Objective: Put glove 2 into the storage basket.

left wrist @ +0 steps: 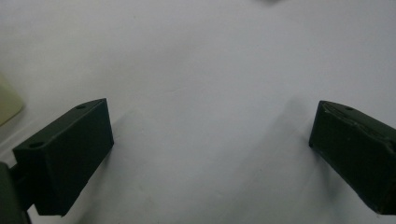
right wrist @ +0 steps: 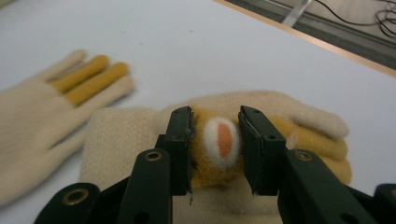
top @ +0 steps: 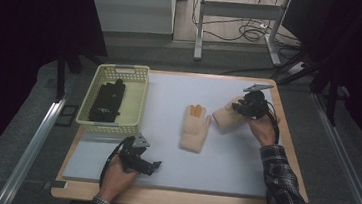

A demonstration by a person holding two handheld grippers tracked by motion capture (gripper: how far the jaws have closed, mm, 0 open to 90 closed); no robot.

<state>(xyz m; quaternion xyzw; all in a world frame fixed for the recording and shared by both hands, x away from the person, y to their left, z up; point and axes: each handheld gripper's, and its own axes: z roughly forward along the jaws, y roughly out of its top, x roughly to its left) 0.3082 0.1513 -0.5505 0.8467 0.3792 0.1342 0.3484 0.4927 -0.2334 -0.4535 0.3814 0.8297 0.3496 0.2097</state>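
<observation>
Gloves: 2 cream gloves on the white mat — 1 flat glove point(top: 195, 128) lies palm-down at mid-table, 1 held glove point(right wrist: 261, 140) just to its right.
Right gripper point(right wrist: 215, 140): jaws pinched on a bunched yellow-and-white fold of the held glove, which is partly raised off the mat.
Left gripper point(left wrist: 210, 140): jaws spread wide, nothing between them — low over bare mat at the near edge.
Basket point(top: 135, 110): 1 pale yellow basket, far left of the mat.
Basket contents: 1 dark item point(top: 107, 101), kind cannot be told.
</observation>
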